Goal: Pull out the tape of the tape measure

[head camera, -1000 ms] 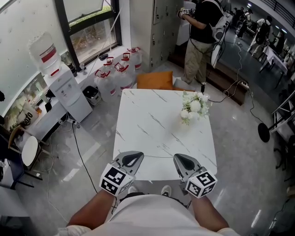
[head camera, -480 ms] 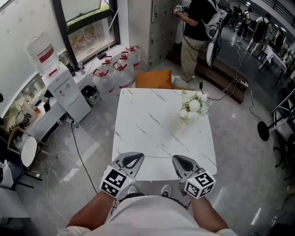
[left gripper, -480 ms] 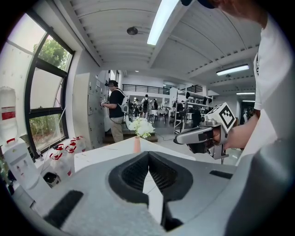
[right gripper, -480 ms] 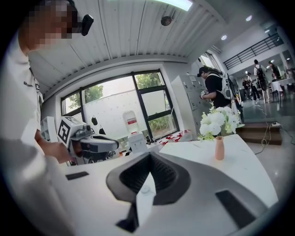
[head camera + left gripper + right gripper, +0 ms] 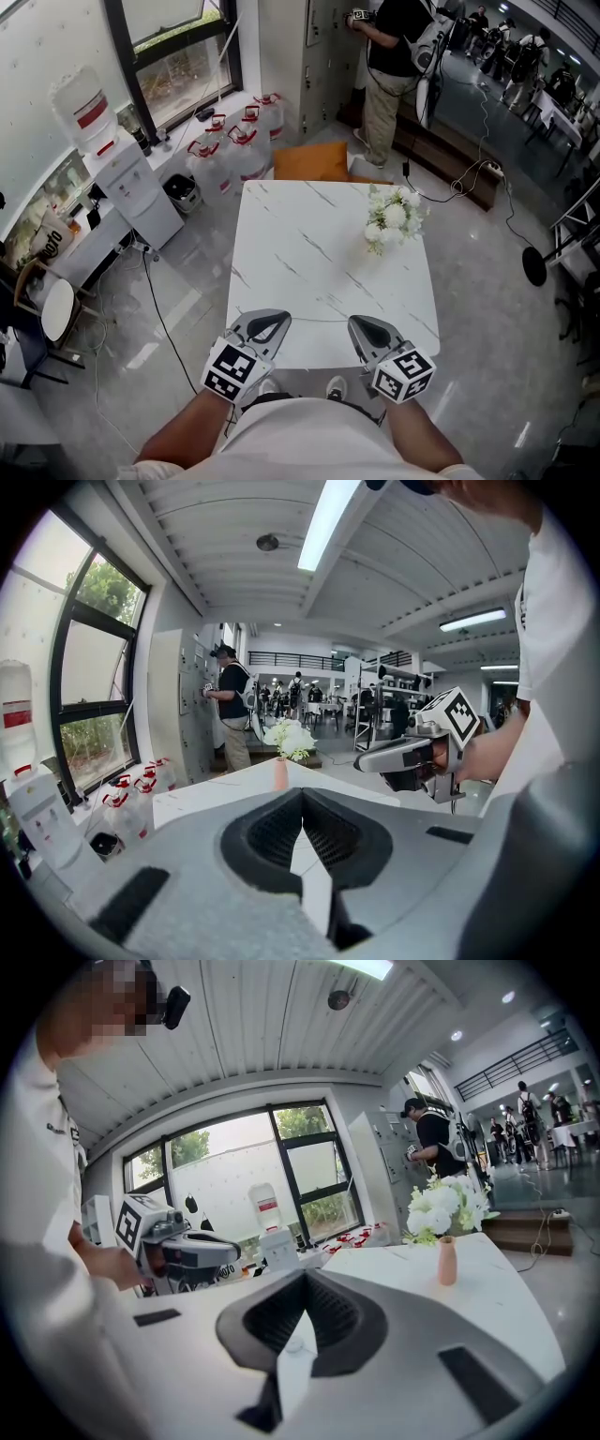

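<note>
No tape measure shows in any view. In the head view my left gripper (image 5: 272, 317) and my right gripper (image 5: 360, 322) hover side by side over the near edge of the white marble table (image 5: 309, 244), both shut with nothing between the jaws. The left gripper view has its own jaws (image 5: 302, 795) meeting at the tip, with the right gripper (image 5: 375, 758) across from it. In the right gripper view the jaws (image 5: 305, 1279) are closed too, and the left gripper (image 5: 223, 1252) shows at the left. A vase of white flowers (image 5: 394, 217) stands at the table's far right.
A water dispenser (image 5: 122, 159) and several water jugs (image 5: 234, 141) stand by the window at the left. An orange seat (image 5: 314, 161) sits behind the table. A person (image 5: 389, 56) stands at the lockers beyond. Cables (image 5: 159, 300) run over the floor.
Both grippers stay almost still at the table's near edge. The person at the lockers has shifted slightly farther up in the head view.
</note>
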A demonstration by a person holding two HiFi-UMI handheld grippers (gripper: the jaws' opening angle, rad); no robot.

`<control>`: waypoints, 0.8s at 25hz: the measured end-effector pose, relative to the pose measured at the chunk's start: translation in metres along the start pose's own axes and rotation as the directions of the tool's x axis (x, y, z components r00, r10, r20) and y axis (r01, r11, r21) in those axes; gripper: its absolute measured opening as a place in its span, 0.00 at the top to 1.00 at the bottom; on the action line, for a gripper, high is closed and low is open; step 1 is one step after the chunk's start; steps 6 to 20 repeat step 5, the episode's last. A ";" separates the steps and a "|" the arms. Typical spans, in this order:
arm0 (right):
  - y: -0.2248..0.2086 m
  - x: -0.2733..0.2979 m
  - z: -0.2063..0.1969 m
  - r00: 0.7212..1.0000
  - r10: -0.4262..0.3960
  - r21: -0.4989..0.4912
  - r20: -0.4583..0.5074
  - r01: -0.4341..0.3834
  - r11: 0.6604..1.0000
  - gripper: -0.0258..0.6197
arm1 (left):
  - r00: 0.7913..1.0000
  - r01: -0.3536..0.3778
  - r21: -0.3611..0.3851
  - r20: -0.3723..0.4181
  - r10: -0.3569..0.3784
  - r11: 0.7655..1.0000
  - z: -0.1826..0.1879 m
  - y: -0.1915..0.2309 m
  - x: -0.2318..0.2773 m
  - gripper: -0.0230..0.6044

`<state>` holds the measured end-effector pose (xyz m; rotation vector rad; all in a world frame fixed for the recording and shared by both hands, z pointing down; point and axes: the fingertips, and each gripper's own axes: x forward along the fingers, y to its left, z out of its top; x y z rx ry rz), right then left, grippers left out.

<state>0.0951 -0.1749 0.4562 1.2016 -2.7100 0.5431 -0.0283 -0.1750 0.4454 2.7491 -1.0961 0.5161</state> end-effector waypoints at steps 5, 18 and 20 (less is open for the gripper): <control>0.000 0.002 -0.001 1.000 -0.002 -0.002 -0.003 0.002 1.000 0.96 | 1.000 0.011 0.000 -0.012 -0.011 1.000 -0.007 -0.001 0.001 0.95; 0.000 0.002 -0.001 1.000 -0.002 -0.002 -0.003 0.002 1.000 0.96 | 1.000 0.011 0.000 -0.012 -0.011 1.000 -0.007 -0.001 0.001 0.95; 0.000 0.002 -0.001 1.000 -0.002 -0.002 -0.003 0.002 1.000 0.96 | 1.000 0.011 0.000 -0.012 -0.011 1.000 -0.007 -0.001 0.001 0.95</control>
